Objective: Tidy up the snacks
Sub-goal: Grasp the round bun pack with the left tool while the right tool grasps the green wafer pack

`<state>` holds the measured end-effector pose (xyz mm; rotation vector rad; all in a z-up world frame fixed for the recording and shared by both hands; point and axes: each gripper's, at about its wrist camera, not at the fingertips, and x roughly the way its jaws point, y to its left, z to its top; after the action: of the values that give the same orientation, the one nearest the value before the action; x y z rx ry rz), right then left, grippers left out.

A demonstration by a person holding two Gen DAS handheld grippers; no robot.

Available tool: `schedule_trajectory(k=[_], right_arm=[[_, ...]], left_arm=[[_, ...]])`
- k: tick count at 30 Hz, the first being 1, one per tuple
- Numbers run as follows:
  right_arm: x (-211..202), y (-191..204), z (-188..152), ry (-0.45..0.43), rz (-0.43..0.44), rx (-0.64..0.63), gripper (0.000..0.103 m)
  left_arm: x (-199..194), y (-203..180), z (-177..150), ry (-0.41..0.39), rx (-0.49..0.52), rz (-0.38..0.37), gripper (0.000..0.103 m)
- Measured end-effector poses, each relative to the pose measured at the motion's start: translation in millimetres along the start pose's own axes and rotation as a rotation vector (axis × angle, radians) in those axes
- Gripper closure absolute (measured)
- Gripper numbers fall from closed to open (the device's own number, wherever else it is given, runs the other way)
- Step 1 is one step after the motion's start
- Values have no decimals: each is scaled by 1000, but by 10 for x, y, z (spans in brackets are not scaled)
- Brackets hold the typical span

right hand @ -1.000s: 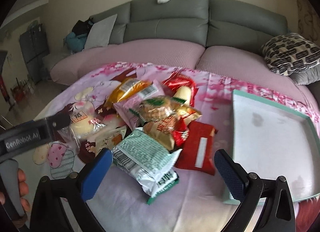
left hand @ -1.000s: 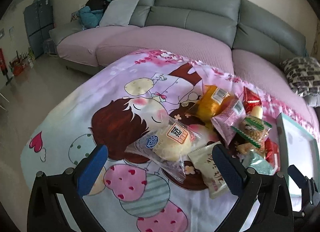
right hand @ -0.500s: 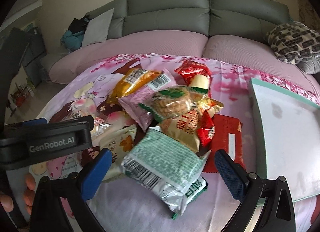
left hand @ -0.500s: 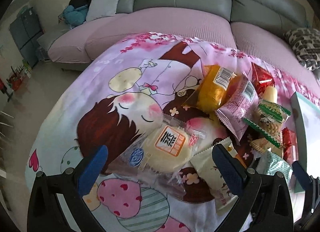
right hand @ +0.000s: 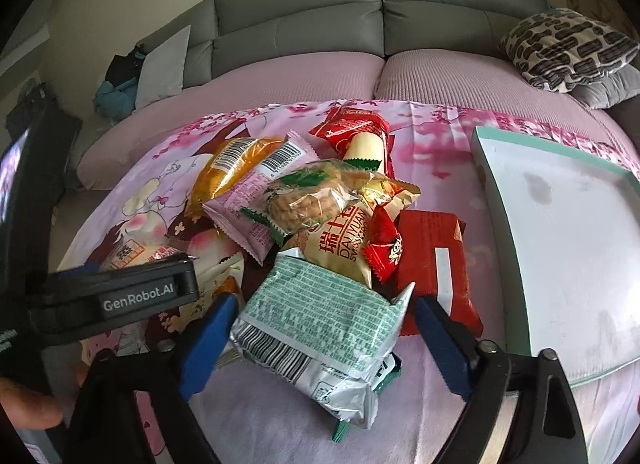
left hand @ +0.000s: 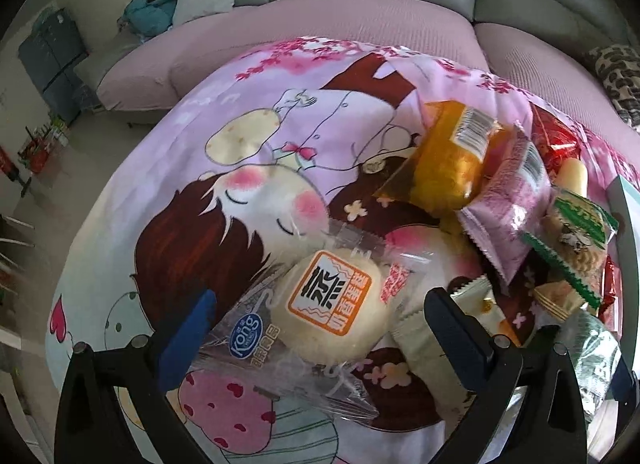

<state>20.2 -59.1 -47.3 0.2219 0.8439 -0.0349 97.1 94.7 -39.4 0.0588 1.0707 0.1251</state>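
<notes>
My left camera reads "Kong" on a blue oval on the clear bun wrapper (left hand: 304, 328). My right camera reads "GenRobot.AI" on my left gripper (right hand: 138, 298), and what looks like "DALIYUAN" on a tan packet (right hand: 340, 242). Barcode digits unreadable.

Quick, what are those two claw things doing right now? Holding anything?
Left gripper: open, straddling the clear-wrapped bun, not squeezing it.
Right gripper: open, around the green-and-silver packet, not clamped.

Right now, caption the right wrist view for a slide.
Open right gripper straddles a green-and-silver snack packet beside the empty tray.
</notes>
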Motion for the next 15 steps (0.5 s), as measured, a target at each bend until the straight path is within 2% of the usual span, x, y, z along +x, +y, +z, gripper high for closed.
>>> schedule_trajectory(k=[2,5,7,11,15], right_arm=[[-7,-19,0,4,14,16,25],[-12,-32,-3,8,21,25,26],[-15,-39,-7,8,23,30,26],[-16,-55,-9,10,29,37,26],[-17,-59,-9,11,32,37,26]], left_arm=[[21,22,-26,-2,-5,-6,2],[51,45,-62,-1,-4,-3,18],[63,66,-72,-2,-13,-21,20],[50,57,-82,-11,-12,-45,34],[35,56,-94,-15,-14,-50,40]])
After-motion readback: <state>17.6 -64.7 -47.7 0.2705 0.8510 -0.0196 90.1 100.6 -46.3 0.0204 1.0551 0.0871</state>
